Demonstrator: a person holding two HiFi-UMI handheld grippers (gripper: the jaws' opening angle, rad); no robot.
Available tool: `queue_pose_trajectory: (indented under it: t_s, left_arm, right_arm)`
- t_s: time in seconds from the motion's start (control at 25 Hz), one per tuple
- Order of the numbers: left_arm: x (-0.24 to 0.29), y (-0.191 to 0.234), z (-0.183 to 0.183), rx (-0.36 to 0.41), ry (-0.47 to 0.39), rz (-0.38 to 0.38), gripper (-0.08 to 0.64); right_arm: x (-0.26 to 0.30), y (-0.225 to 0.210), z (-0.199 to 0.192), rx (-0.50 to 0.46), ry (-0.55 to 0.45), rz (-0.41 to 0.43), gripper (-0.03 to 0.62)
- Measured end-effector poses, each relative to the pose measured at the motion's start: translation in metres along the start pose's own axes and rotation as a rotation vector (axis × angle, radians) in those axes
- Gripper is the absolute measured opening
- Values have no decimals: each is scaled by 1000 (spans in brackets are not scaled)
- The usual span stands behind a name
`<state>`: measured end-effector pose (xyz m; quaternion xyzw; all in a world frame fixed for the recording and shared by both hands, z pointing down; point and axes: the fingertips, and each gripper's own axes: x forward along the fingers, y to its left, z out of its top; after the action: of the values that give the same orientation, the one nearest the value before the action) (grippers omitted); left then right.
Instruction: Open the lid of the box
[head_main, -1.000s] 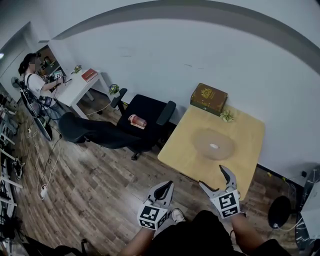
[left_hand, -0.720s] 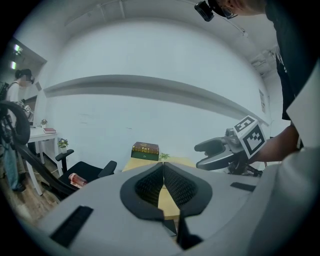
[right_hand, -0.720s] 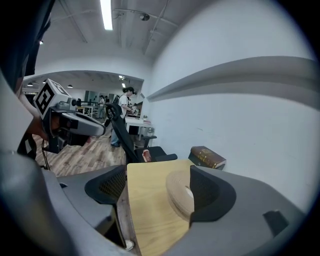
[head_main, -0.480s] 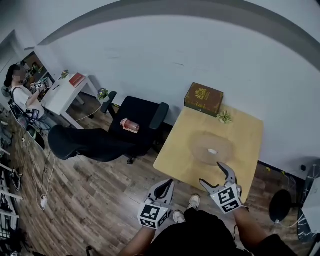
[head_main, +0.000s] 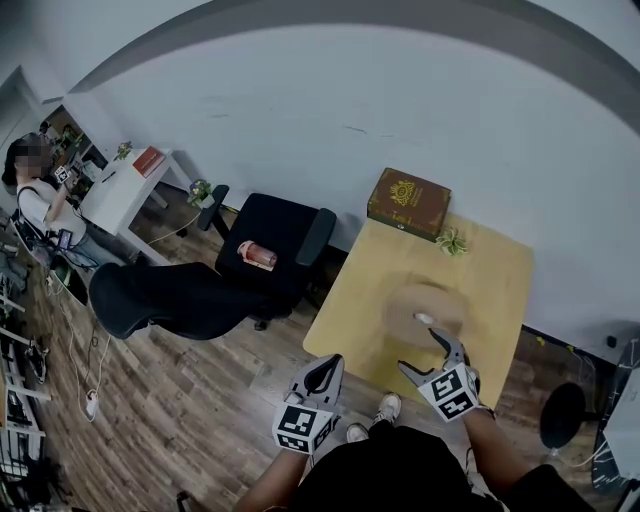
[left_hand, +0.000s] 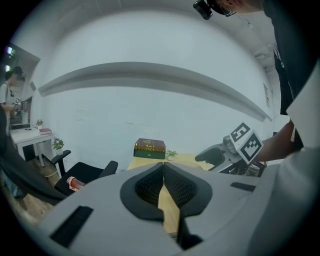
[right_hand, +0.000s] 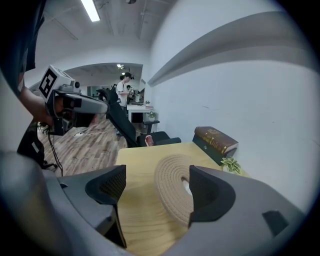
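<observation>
When looking down from the head, see a white wall (head_main: 300, 120) behind and a wood floor (head_main: 170, 390) below.

Against that wall, a pale wood table (head_main: 490, 290).

Left of the table, a black chair (head_main: 285, 228). Far off at the left, a person (head_main: 35, 195) by a white desk (head_main: 125, 190).

On the table, at the far left corner and close to the wall, the brown box (head_main: 408, 203), with its lid (head_main: 414, 191) down flat and shut.

In the middle of the table, a round rope mat (head_main: 425, 308), lying flat.

Then the right gripper (head_main: 420, 352), held over the near edge of the table, close to the mat. Fingers (right_hand: 107, 187) spread wide apart and gripping nothing; only the mat and table top showing past the gap.

Then the left gripper (head_main: 322, 372), held off the table, over the floor by the table's near left corner. Fingers (left_hand: 150, 185) pressed tight together, with nothing between them.

Both well apart from the box.

Just beside the box, on its right, a little green plant (head_main: 452, 241).

Last, a small red thing (head_main: 255, 255) lying on the chair seat; cannot tell what.
</observation>
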<state>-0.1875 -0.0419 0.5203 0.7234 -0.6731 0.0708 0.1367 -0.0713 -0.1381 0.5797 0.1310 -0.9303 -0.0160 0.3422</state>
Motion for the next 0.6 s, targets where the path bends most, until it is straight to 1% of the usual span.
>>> queue_pose_trajectory:
  t_s: [0.12, 0.32, 0.44, 0.6]
  left_arm:
    - [13, 4, 3, -9, 9, 9, 21]
    - [32, 2, 5, -1, 17, 8, 21]
    - [39, -1, 6, -7, 11, 9, 21]
    - [42, 1, 1, -13, 24, -2, 21]
  right_arm:
    - [9, -10, -2, -34, 31, 21, 412]
    - [23, -17, -10, -50, 59, 83, 410]
    - [31, -20, -18, -68, 90, 106, 405]
    - [42, -22, -23, -20, 115, 135, 402]
